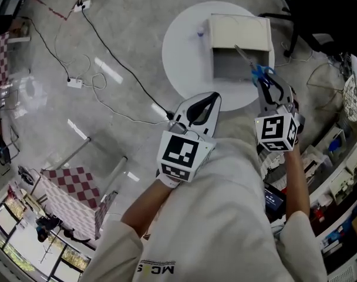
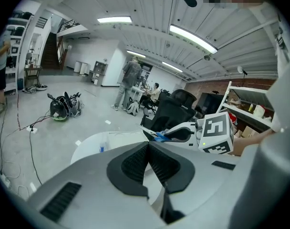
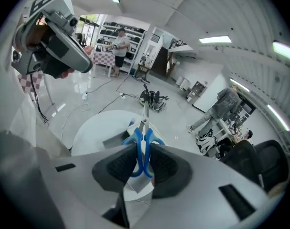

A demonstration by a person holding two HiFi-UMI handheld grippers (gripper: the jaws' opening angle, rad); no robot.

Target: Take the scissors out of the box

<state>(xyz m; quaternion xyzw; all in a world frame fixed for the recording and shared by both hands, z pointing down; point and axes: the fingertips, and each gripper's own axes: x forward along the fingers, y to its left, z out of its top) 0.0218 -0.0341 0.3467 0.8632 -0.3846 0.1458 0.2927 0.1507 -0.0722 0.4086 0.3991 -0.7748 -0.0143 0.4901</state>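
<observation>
A pair of scissors (image 1: 256, 69) with blue handles is held in my right gripper (image 1: 266, 82), which is shut on the handles. The blades point away, over the front rim of the open white box (image 1: 240, 46) on the round white table (image 1: 184, 57). In the right gripper view the blue handles (image 3: 142, 149) sit between the dark pads, and the blades rise above the table (image 3: 95, 128). My left gripper (image 1: 214, 97) is shut on nothing, just off the table's near edge. From the left gripper view (image 2: 148, 144) the scissors (image 2: 159, 136) show beside the right gripper's marker cube (image 2: 216, 132).
A small bottle (image 1: 201, 32) stands on the table left of the box. Cables and a power strip (image 1: 74, 82) lie on the floor. A checkered table (image 1: 73, 192) stands at lower left, a black office chair (image 1: 319, 16) at upper right, cluttered shelves (image 1: 337, 175) on the right.
</observation>
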